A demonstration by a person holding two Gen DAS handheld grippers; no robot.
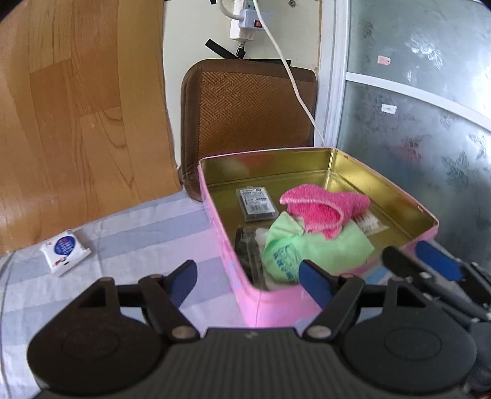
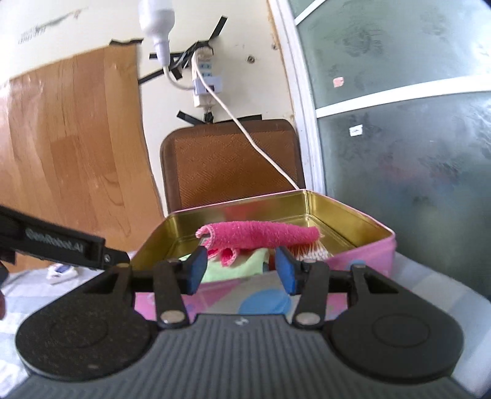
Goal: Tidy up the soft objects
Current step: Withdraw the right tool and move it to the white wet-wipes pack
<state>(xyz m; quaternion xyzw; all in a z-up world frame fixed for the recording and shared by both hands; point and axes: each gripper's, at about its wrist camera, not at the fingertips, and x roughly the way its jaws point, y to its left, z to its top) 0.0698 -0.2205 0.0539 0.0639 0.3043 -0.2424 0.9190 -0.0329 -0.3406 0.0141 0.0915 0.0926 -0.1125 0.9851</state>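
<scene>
A pink tin box (image 1: 270, 304) with a gold inside stands open on the striped cloth. In it lie a pink towel (image 1: 325, 208), a green packet (image 1: 294, 248), a grey labelled case (image 1: 256, 204) and a dark object. My left gripper (image 1: 250, 284) is open and empty, its fingers astride the box's near left corner. My right gripper (image 2: 242, 270) is open and empty at the box's near wall (image 2: 362, 261); the pink towel (image 2: 260, 234) and green packet (image 2: 233, 265) show just beyond it. The right gripper also shows in the left wrist view (image 1: 423, 261).
A small white tissue pack (image 1: 65, 251) lies on the striped cloth (image 1: 122, 245) to the left. A brown cushion (image 1: 248, 113) leans on the wall behind the box. A power strip (image 1: 245, 21) with a white cable hangs above. A frosted glass door (image 1: 414, 92) is at right.
</scene>
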